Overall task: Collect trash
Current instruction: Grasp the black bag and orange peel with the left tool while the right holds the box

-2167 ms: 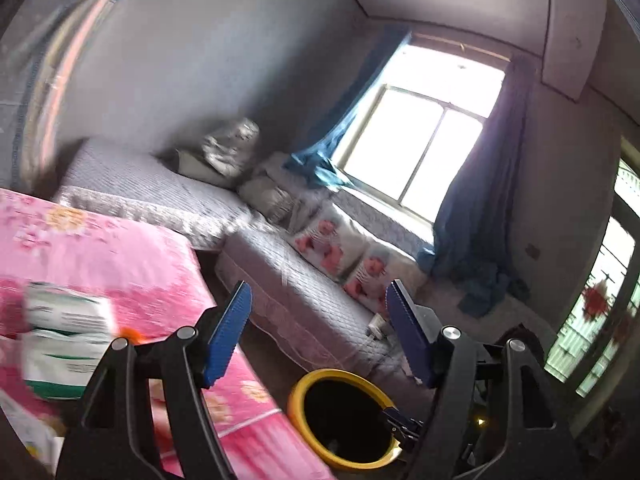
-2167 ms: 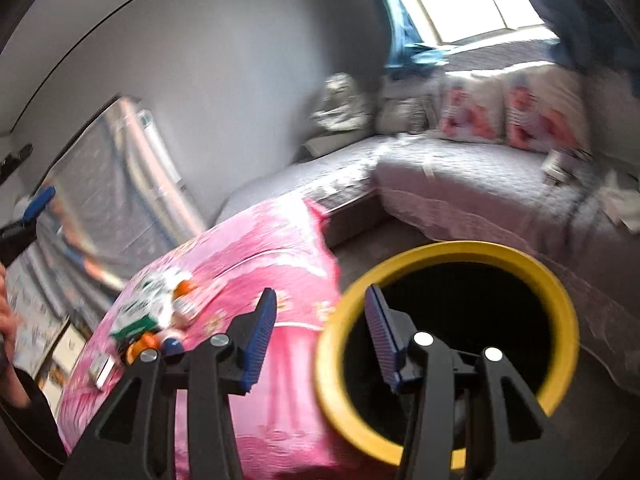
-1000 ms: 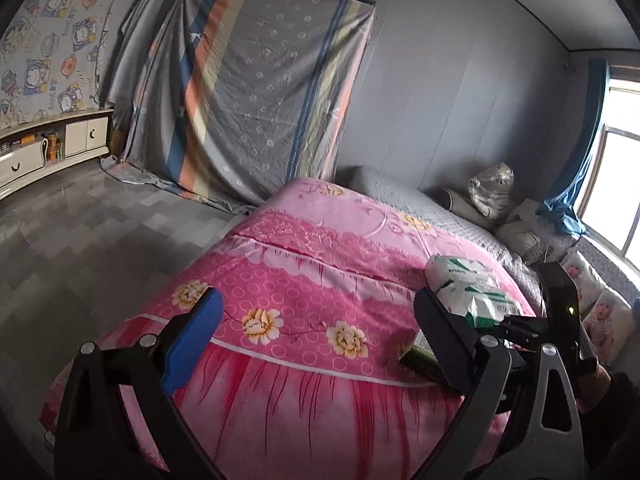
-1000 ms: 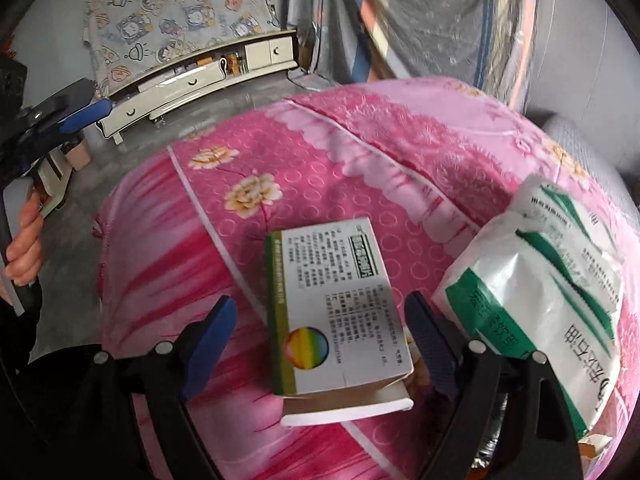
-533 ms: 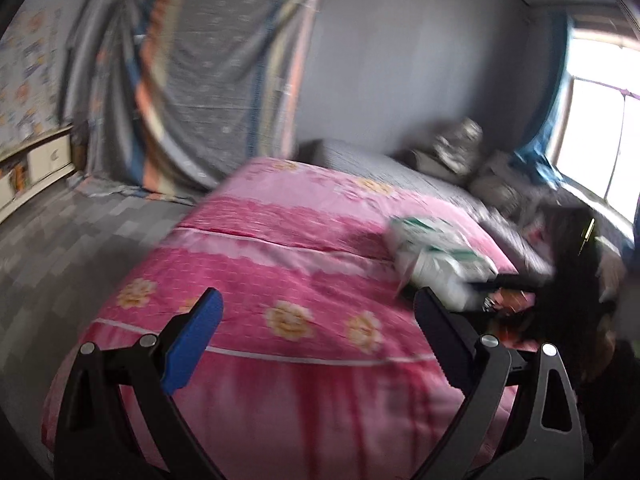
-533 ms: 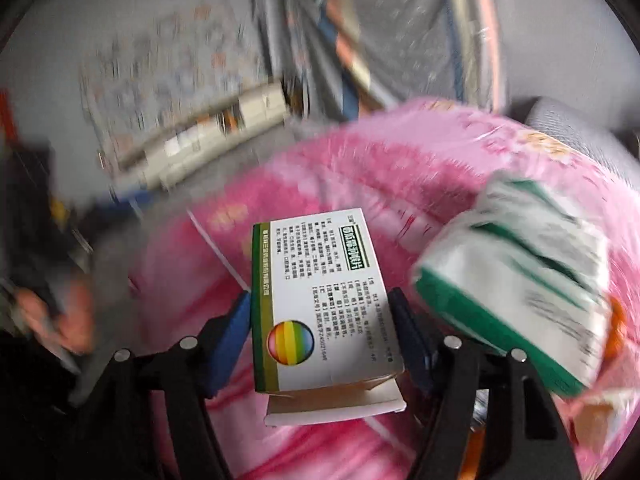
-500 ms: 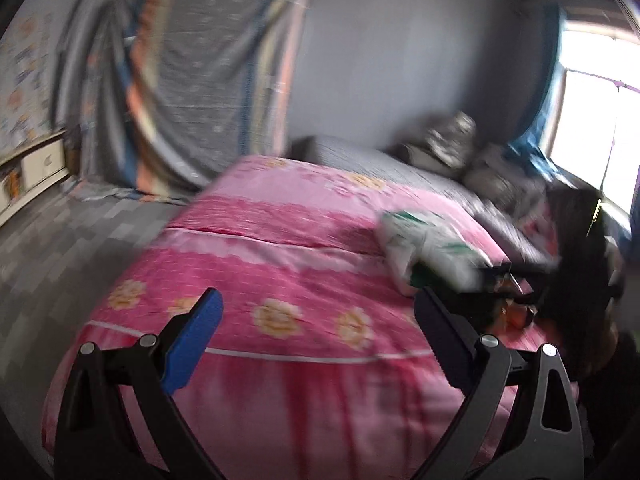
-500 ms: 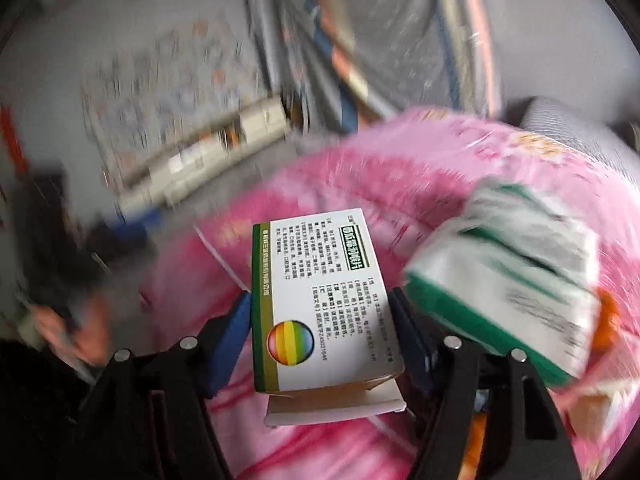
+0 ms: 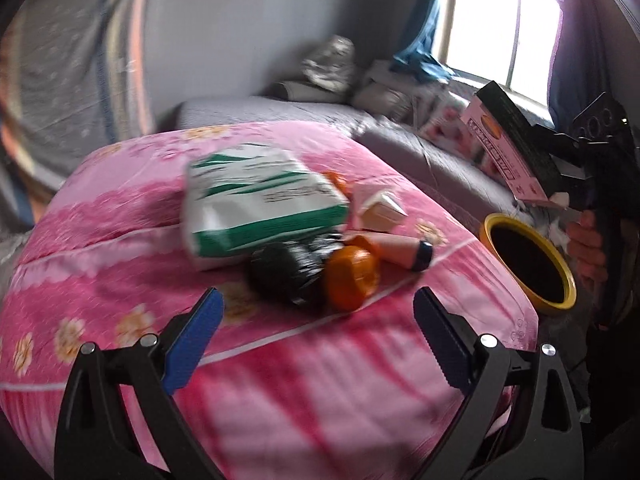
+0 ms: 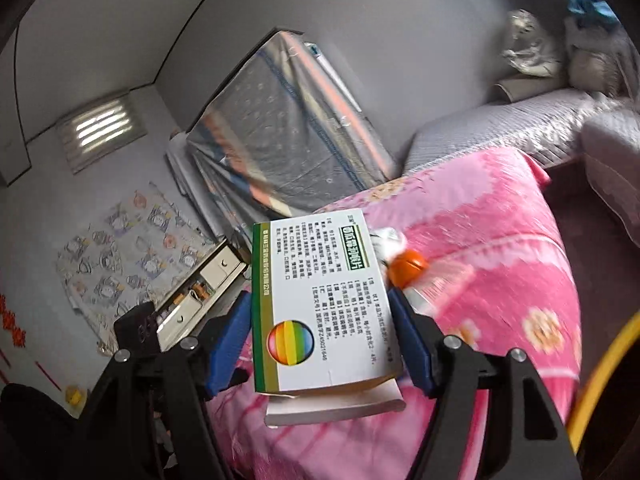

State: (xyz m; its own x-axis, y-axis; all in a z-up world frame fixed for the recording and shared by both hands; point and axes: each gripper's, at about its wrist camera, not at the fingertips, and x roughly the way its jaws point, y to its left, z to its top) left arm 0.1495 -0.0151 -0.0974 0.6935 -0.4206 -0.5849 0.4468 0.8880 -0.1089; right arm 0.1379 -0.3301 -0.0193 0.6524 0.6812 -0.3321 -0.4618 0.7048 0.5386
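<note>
My right gripper [image 10: 320, 336] is shut on a white and green medicine box [image 10: 320, 300] with a rainbow circle, held above the pink bed. In the left wrist view the same box [image 9: 508, 148] hangs above the yellow-rimmed trash bin [image 9: 528, 264] at the right. My left gripper [image 9: 316, 340] is open and empty, over the pink bedspread [image 9: 280, 360]. Ahead of it lies a pile: a white and green bag [image 9: 256, 204], a black crumpled bag [image 9: 288, 276], an orange cap [image 9: 352, 276], a small carton [image 9: 380, 212] and a tube [image 9: 404, 252].
A grey sofa [image 9: 420, 152] with cushions runs under the window behind the bed. A striped cloth [image 10: 280, 132] leans on the wall. The bin's yellow rim [image 10: 600, 380] shows at the right edge of the right wrist view. A low cabinet [image 10: 200, 292] stands at the left.
My right gripper closed on the medicine box, lifted it off the bed and carried it toward the bin. My left gripper swung right, over the trash pile, and stayed open.
</note>
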